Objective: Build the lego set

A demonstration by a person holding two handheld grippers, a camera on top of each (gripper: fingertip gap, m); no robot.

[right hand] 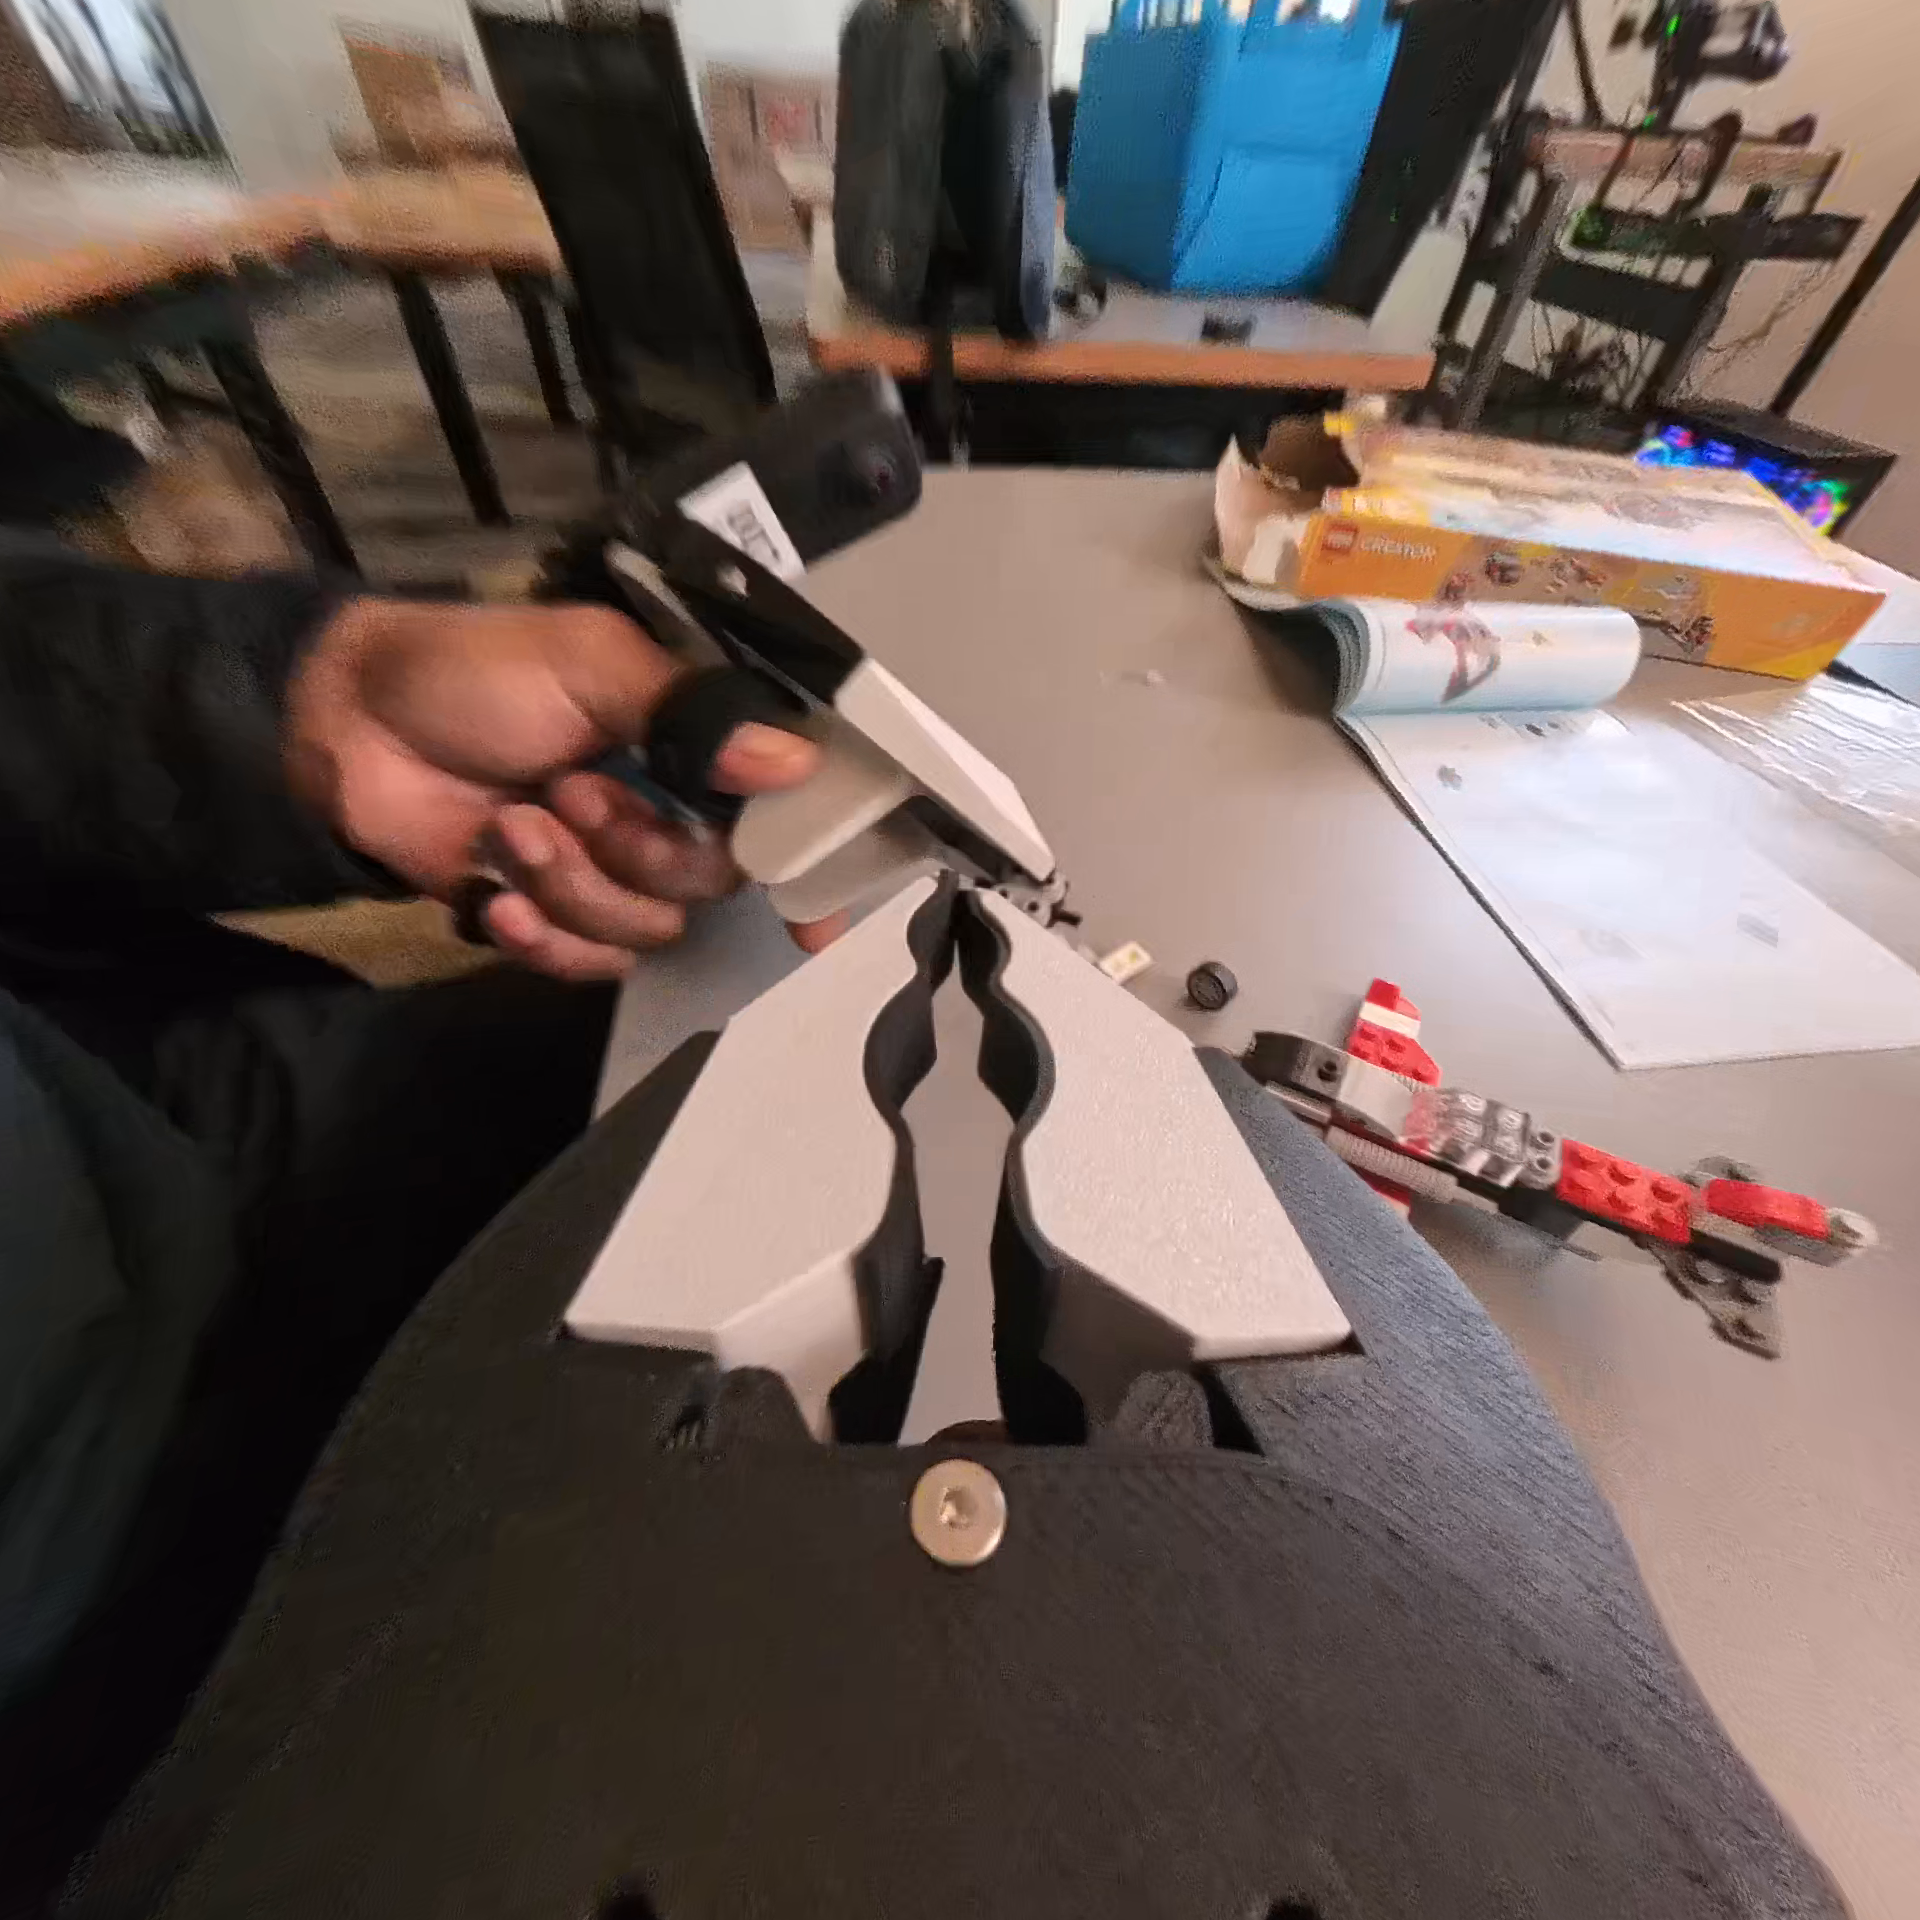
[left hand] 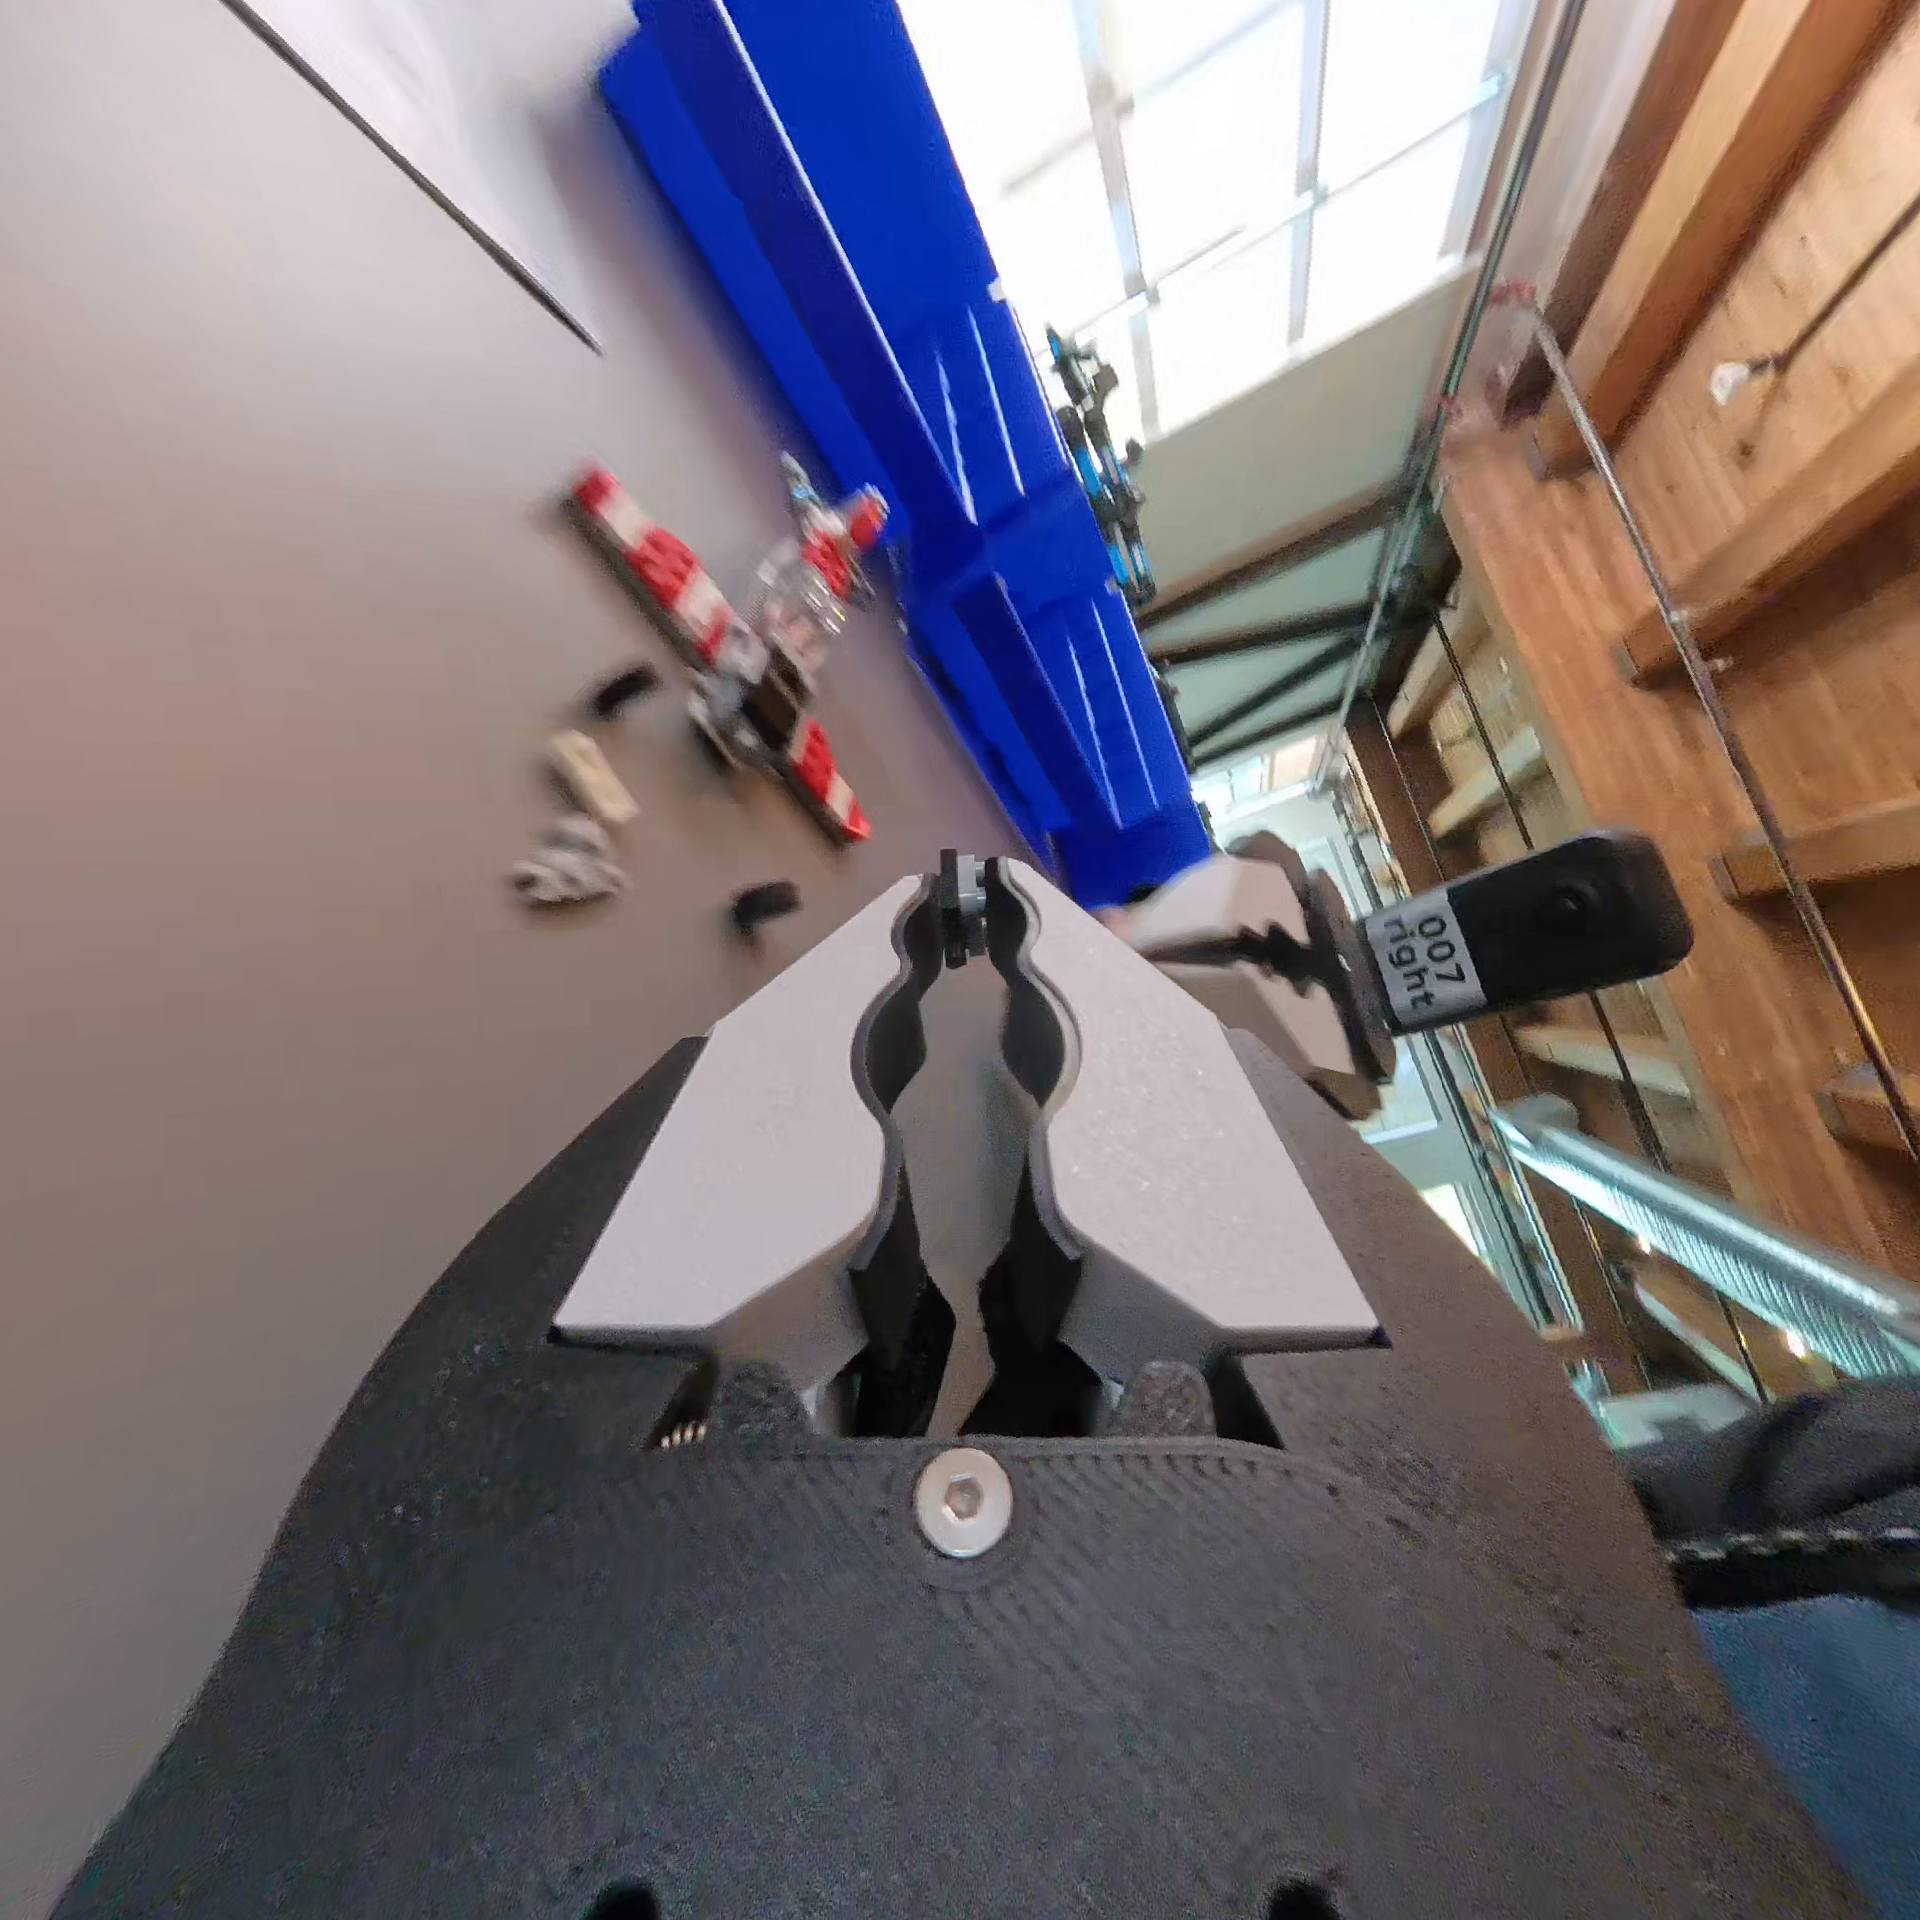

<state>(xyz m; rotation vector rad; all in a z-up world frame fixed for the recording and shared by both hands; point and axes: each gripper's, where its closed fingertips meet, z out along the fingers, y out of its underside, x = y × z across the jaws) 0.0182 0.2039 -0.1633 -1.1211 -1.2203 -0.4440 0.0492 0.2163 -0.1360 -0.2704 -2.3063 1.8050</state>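
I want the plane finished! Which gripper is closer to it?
Neither clearly: the left gripper, pinching a small grey piece, and the right gripper meet tip to tip, both apart from the plane.

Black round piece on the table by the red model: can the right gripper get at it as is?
Probably not yet. The black round piece lies in the open, with nothing over it, but the right gripper has its jaws closed and sits tip to tip with the left gripper. It would need to open first.
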